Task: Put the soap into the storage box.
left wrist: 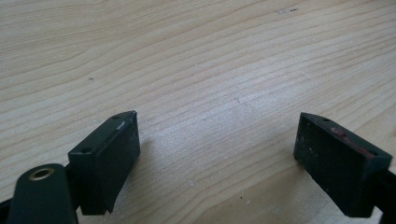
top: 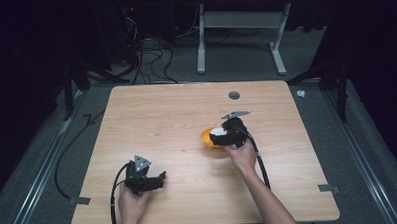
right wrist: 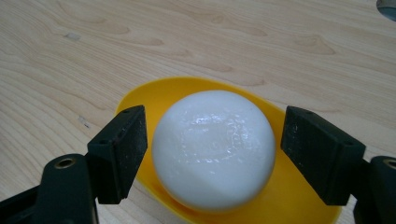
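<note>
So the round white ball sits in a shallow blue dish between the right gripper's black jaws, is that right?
Nearly. The dish is yellow, not blue, as the right gripper view shows: the round white ball sits in a shallow yellow dish between the black jaws of the right gripper, with gaps either side.

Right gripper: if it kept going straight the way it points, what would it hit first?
Most likely the white ball sitting in the yellow dish. The right gripper has its jaws on either side of the ball, small gaps showing, so the ball would meet its body first, though depth is hard to judge.
</note>
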The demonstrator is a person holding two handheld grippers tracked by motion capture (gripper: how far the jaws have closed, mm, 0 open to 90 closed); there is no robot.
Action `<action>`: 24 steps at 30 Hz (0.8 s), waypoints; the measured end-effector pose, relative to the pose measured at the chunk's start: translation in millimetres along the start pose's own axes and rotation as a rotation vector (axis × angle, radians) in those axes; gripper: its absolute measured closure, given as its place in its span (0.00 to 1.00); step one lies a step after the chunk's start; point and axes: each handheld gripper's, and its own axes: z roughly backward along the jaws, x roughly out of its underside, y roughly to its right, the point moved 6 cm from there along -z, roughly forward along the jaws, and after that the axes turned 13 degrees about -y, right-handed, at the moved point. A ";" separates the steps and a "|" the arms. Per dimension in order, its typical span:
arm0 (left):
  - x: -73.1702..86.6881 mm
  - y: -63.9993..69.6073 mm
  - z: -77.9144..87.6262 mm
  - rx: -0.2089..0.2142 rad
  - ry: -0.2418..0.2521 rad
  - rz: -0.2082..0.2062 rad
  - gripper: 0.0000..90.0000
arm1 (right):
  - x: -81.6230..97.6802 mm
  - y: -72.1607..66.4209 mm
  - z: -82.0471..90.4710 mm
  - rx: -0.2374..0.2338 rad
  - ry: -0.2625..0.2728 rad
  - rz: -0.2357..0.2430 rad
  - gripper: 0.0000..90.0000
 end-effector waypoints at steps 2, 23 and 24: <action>0.0 0.0 0.0 0.000 0.000 0.000 0.16 | -0.3 0.1 2.3 -0.001 0.009 0.003 0.27; 0.0 0.1 0.0 0.001 0.000 0.000 0.16 | 1.8 9.9 30.1 -0.002 0.075 0.002 0.28; 0.0 0.1 0.0 0.001 0.000 0.000 0.16 | 1.8 9.9 30.1 -0.002 0.075 0.002 0.28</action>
